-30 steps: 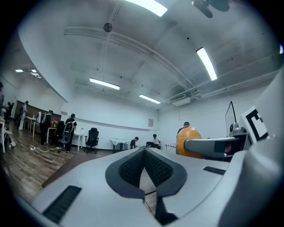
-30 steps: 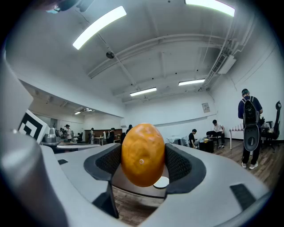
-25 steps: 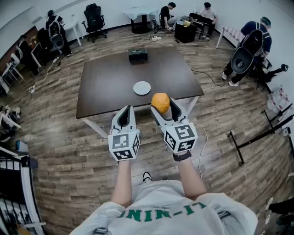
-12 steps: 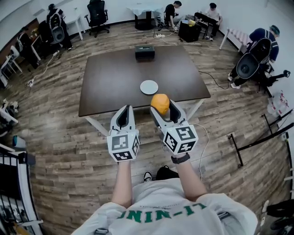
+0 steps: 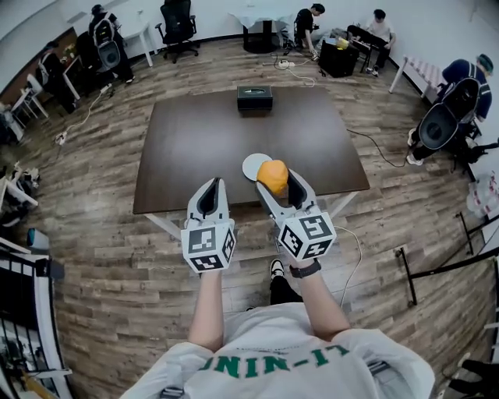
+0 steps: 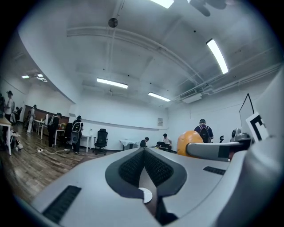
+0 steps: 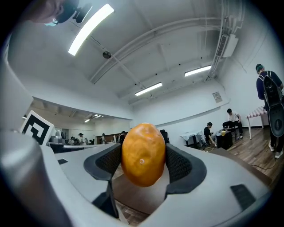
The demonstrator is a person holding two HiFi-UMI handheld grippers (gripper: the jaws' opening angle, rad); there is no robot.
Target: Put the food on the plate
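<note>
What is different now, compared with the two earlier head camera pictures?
The person has walked toward the table, so the plate now shows just behind the orange. Nothing was taken or let go: the right tongs stay shut on the orange, and the left tongs stay shut and empty.

Your head camera looks steeply down on the table point(image 5: 203, 148); gripper cameras face twelve o'clock (sharing seated people point(image 5: 310, 19)).

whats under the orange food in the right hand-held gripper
From the head view, the orange food, clamped in the right hand-held gripper, overlaps the white plate on the dark table. The plate's right part is covered; whether anything lies there cannot be seen.
</note>
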